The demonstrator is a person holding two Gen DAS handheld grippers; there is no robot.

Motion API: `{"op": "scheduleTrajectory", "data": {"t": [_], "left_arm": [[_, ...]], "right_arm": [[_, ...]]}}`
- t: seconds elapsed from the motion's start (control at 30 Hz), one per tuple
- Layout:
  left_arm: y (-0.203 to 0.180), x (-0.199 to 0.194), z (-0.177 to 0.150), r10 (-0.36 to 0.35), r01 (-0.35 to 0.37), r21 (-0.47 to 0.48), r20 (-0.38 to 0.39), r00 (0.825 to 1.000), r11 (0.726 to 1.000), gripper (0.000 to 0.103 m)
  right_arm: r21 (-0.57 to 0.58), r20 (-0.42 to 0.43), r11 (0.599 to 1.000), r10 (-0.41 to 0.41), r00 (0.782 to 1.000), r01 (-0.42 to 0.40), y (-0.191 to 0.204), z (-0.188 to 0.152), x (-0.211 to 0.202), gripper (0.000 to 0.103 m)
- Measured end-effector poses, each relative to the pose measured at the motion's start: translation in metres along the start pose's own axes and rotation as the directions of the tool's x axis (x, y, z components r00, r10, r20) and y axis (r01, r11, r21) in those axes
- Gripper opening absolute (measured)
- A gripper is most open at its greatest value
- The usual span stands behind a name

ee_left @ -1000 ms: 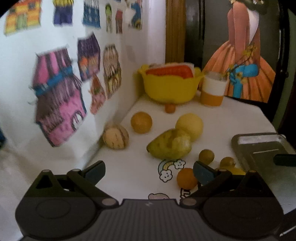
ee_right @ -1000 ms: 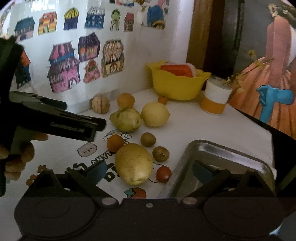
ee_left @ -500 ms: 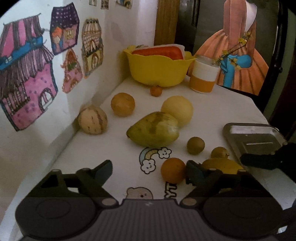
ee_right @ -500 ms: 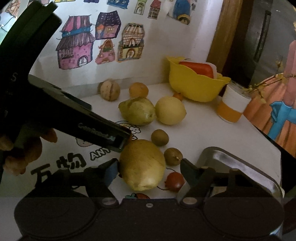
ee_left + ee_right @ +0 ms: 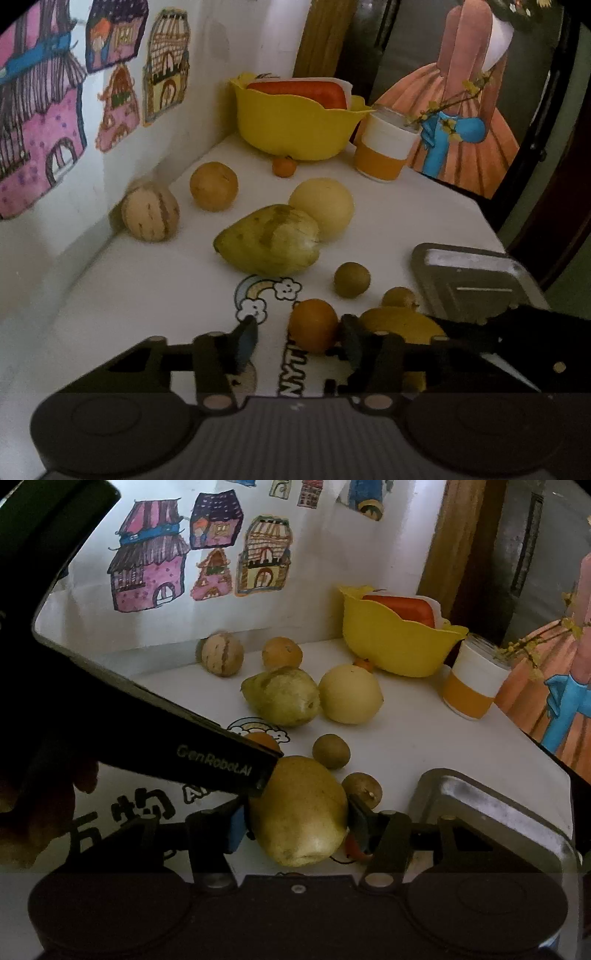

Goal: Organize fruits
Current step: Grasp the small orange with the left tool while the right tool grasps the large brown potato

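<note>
- Right gripper (image 5: 297,819) sits low over the white table (image 5: 424,738), its two fingers (image 5: 236,827) pressed against the sides of the big yellow pear (image 5: 301,810) – closed onto it, and the pear fills the gap.
- That pear rests on the table just beside the metal tray (image 5: 491,812), with a small brown fruit (image 5: 362,789) touching its right shoulder and a bit of red fruit (image 5: 352,847) peeking from under the right finger.
- Left gripper (image 5: 297,341) hovers with its fingers spread wide, a small orange (image 5: 313,325) between them; the right finger looks to be against it, the left finger well clear – no grip.
- In the right wrist view the left gripper's black body crosses the frame, its tip right by the yellow pear.
- Further back: a green pear (image 5: 267,242) touching a pale round fruit (image 5: 321,210), a striped melon (image 5: 150,214) by the wall, an orange-brown fruit (image 5: 213,186) near it.
- A small green fruit (image 5: 351,279) lies alone between the green pear and the tray.
- At the back, a yellow bowl (image 5: 295,125) and an orange-banded cup (image 5: 386,151), side by side.
</note>
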State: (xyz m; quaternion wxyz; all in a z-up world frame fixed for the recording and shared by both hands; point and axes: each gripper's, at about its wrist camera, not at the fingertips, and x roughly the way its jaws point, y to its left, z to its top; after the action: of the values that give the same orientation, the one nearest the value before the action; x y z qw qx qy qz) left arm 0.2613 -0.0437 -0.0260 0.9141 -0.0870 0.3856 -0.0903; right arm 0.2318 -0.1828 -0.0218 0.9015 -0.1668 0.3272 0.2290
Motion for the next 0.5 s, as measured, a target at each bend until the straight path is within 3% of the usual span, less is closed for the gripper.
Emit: {"op": "scheduleTrajectory", "data": {"t": [0.13, 0.5], "left_arm": [[-0.004, 0.001, 0.0, -0.032, 0.032, -0.008, -0.014, 0.999, 0.999, 0.03], [0.0, -0.015, -0.005, 0.021, -0.022, -0.024, -0.023, 1.0, 0.999, 0.028]], "right_arm": [[0.017, -0.004, 1.0, -0.005, 1.0, 0.005, 0.0, -0.002, -0.003, 0.057], [0.069, -0.009, 0.997, 0.036, 0.999, -0.035, 0.003, -0.007, -0.014, 0.057]]}}
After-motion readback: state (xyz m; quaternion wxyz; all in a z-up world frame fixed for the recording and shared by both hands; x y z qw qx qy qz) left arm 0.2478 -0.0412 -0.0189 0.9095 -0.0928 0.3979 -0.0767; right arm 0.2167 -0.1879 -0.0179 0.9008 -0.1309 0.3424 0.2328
